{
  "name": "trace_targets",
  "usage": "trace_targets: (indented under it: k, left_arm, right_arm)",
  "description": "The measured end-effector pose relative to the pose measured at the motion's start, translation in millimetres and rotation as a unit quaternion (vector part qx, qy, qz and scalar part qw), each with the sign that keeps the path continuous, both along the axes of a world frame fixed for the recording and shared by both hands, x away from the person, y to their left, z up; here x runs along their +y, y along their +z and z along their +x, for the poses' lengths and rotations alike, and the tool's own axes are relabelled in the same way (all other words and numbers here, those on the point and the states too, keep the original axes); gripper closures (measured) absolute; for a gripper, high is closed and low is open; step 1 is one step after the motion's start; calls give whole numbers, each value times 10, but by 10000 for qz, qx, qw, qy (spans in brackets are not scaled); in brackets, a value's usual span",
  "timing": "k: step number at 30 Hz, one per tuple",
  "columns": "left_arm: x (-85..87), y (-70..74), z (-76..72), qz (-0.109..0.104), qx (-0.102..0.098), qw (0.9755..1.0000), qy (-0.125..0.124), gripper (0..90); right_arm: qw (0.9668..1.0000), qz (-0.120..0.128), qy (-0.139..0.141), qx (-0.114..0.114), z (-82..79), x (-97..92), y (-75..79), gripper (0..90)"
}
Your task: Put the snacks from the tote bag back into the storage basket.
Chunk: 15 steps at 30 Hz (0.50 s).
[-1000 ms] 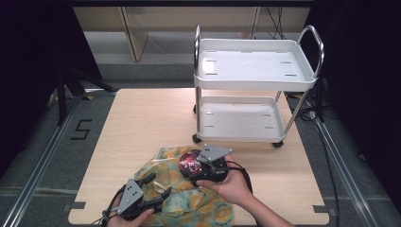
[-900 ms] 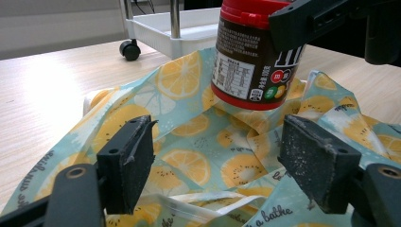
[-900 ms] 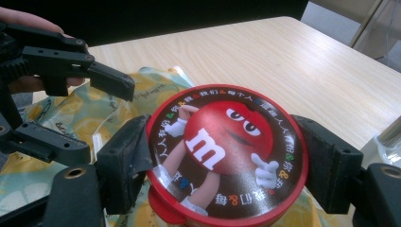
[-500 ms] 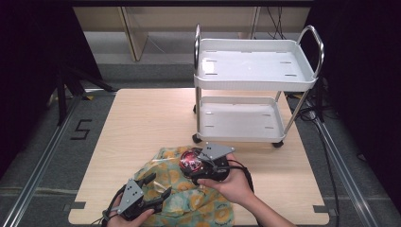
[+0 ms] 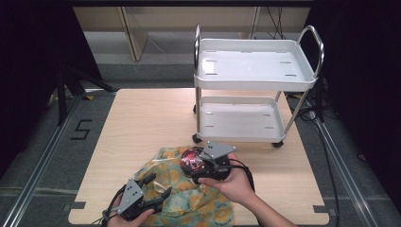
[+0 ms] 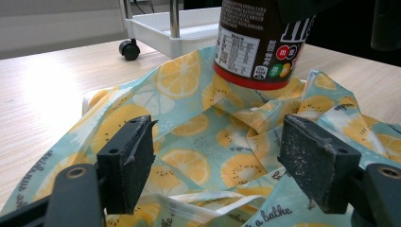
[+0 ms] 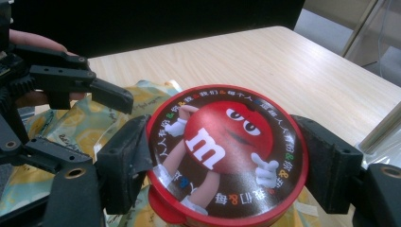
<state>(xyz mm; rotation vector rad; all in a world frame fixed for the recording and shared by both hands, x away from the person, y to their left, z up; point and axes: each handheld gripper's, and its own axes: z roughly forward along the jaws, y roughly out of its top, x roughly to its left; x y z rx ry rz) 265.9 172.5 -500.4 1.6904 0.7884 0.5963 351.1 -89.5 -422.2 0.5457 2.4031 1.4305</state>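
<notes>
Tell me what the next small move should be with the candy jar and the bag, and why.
Probably close the open left gripper on the fruit-print bag to hold it steady: its fingers stand apart over loose cloth, while the right gripper already clamps the candy jar, which rests on the bag's folds.

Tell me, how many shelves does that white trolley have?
2. The white trolley stands at the table's far right: its top shelf sits between the handles, its lower shelf just above the wheels. Both look bare.
</notes>
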Motion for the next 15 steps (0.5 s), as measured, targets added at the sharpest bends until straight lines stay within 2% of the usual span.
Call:
trace_targets:
  k: [5, 8, 10, 15]
  left_arm:
    - [2, 0, 2, 19, -11, 10000, -12, 265]
    - [1, 0, 2, 13, -7, 10000, -10, 265]
    - [1, 0, 1, 18, -10, 10000, -11, 265]
    - [-1, 0, -1, 1, 0, 10000, 1, 265]
  right_arm:
    - [10000, 6, -70, 7, 5, -20, 17, 270]
    - [9999, 13, -48, -132, 19, -25, 21, 270]
    - [10000, 28, -58, 2, 10, -29, 29, 269]
    - [10000, 53, -67, -4, 11, -43, 50, 270]
